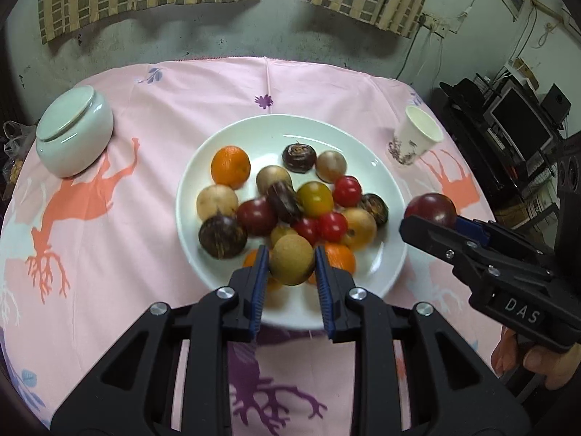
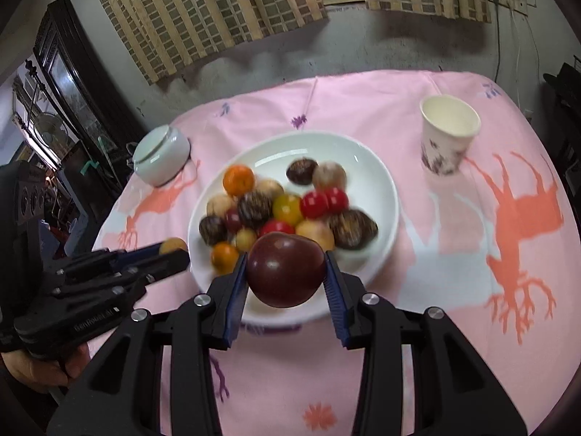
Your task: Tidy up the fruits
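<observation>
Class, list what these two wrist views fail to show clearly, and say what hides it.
- Inside of lidded bowl: lid covers it, both views.
- Cup bottom: wall hides it, both views.
- Orange fruit: partly behind left gripper and its tan fruit.
- Plate near rim: behind right gripper and dark red fruit.

A round, tan, rough-skinned longan (image 1: 291,259) sits pinched between blue pads, lifted above the near rim of the wide white ceramic plate (image 1: 392,196). A glossy dark-purple tomato (image 2: 285,269) is likewise held aloft over the plate's near edge. Left heaped on the plate are small oranges (image 1: 230,166), red cherry tomatoes (image 1: 347,190), a yellow-green tomato (image 1: 315,198), pale tan longans (image 1: 217,201) and dark brown water chestnuts (image 1: 222,236), crowded together and touching.
</observation>
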A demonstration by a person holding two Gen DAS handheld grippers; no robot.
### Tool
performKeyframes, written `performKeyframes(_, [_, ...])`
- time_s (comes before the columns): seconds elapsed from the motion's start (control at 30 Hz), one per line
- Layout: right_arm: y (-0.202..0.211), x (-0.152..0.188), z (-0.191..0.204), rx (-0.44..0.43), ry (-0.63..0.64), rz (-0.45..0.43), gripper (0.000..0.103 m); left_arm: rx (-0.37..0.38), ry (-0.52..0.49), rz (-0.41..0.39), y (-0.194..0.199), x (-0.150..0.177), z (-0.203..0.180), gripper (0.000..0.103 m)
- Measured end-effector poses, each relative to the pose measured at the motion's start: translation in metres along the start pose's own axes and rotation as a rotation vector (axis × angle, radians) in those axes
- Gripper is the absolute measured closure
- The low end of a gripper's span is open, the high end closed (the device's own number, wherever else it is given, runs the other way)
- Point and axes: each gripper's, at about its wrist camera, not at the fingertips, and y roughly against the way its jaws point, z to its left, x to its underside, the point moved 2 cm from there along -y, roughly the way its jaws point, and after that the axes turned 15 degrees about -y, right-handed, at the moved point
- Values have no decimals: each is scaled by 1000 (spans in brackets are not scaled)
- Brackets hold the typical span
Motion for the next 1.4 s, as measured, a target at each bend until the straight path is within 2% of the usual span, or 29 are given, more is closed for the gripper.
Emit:
performKeyframes(0.17, [-37, -18, 11, -10, -9, 21, 62, -11, 15, 32, -29, -9, 11, 77])
performKeyframes(0.23, [-51, -22, 11, -12, -28, 48, 61, -18, 30, 37, -36, -11, 15, 72])
performKeyframes(0.3, [-61, -25, 8, 7, -53, 69, 61, -48, 32, 29, -38, -11, 17, 30])
performKeyframes(0.33, [-61, -25, 6, 9, -65, 55, 60, -68, 27, 21, -38, -11, 18, 27])
performKeyframes(0.4, [-61, -25, 3, -4, -76, 46, 56, -58, 31, 18, -39, -11, 18, 26])
performKeyframes(0.47, [-58, -24, -1, -2, -88, 26, 39, -51, 47, 27, -40, -9, 21, 22])
performKeyframes(0.6, [-48, -23, -7, -6, -104, 4, 38, -59, 75, 36, -35, -5, 24, 16])
performKeyframes(0.8, [-25, -4, -23, -2, -147, 14, 37, -66, 79, 50, -20, 9, 17, 14])
performKeyframes(0.97, [0, 22, -39, 25, -185, 18, 37, -59, 79, 86, -8, 30, 2, 11])
performKeyframes(1.1, [20, 47, -47, 76, -155, 16, 37, -87, 45, 115, 5, 53, -14, 10])
performKeyframes(1.27, [41, 78, -61, 132, -143, 38, 36, -75, 86, 137, 22, 84, -25, 10])
performKeyframes(1.4, [55, 97, -69, 154, -150, 46, 36, -114, 69, 142, 37, 97, -33, 5])
